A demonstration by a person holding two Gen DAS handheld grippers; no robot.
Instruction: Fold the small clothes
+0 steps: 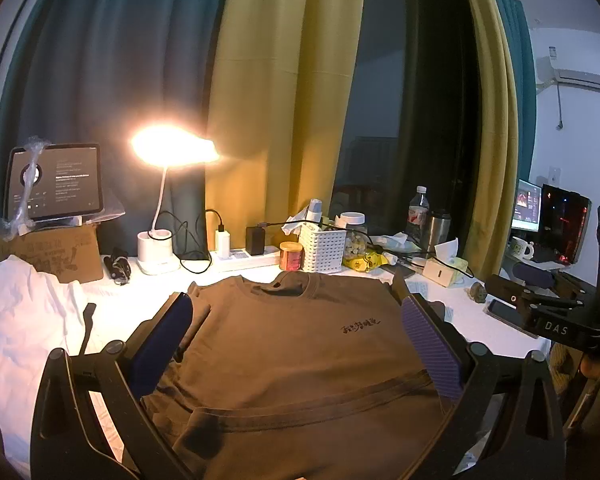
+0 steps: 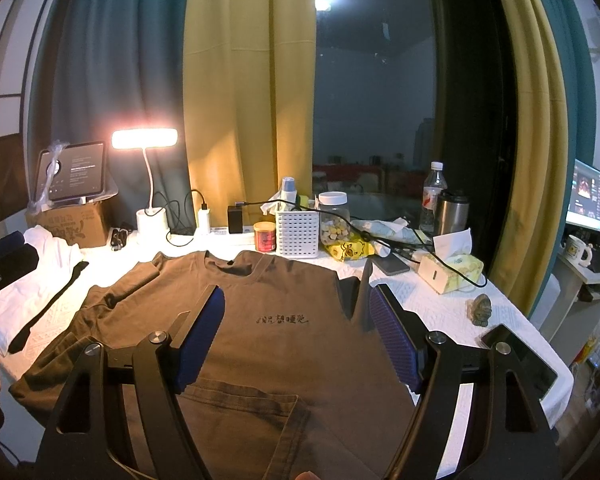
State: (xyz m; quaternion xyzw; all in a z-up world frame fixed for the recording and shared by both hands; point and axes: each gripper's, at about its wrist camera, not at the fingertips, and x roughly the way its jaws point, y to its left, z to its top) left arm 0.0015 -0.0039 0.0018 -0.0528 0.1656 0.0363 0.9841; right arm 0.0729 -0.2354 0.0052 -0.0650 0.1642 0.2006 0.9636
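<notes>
- Both claws gape wide, gripping nothing: left gripper [image 1: 296,344] and right gripper [image 2: 298,334] hover over the brown T-shirt [image 2: 276,344].
- Brown T-shirt lies flat, hem partly folded, collar toward the white basket [image 2: 297,233].
- White garment [image 1: 16,320] lies left of the T-shirt.

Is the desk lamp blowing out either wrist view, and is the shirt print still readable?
Left wrist view: the desk lamp blooms into a shapeless glare, and the brown shirt print is dim but visible. Right wrist view: the lamp head keeps its bar shape and the print is sharper; both views bend the curtains at the edges.
</notes>
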